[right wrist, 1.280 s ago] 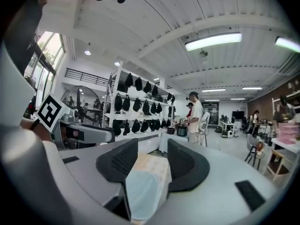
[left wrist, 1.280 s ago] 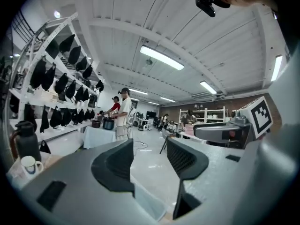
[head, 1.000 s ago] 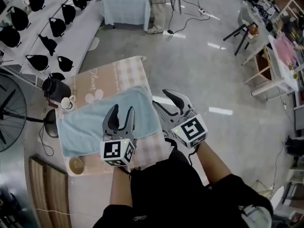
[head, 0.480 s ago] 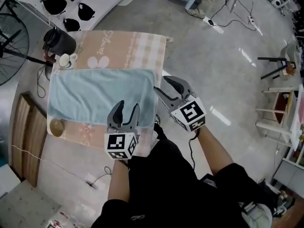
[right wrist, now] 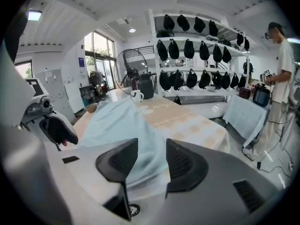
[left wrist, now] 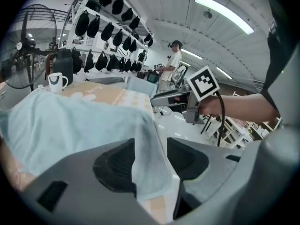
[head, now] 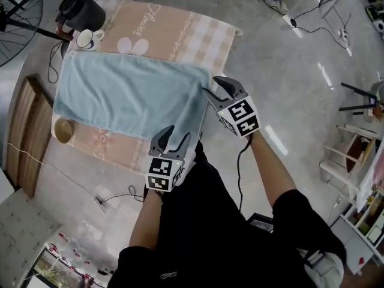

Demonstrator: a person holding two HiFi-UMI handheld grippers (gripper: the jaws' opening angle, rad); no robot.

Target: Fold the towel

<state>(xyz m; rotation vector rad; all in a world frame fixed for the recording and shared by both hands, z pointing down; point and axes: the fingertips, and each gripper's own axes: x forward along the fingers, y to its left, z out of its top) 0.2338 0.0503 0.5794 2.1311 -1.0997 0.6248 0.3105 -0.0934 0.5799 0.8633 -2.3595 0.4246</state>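
Hanging between parted jaws is a fluffy towel (head: 129,98).

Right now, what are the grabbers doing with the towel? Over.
Left gripper open, towel corner between jaws. Right gripper open, astride other near corner. Towel spread flat, unfolded. Mug and bowl at far end, clear of grippers.

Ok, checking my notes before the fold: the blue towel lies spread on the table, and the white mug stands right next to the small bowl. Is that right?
Not quite. The head view shows the mug right next to the black kettle; the bowl sits apart, near another corner of the towel. The towel does lie spread.
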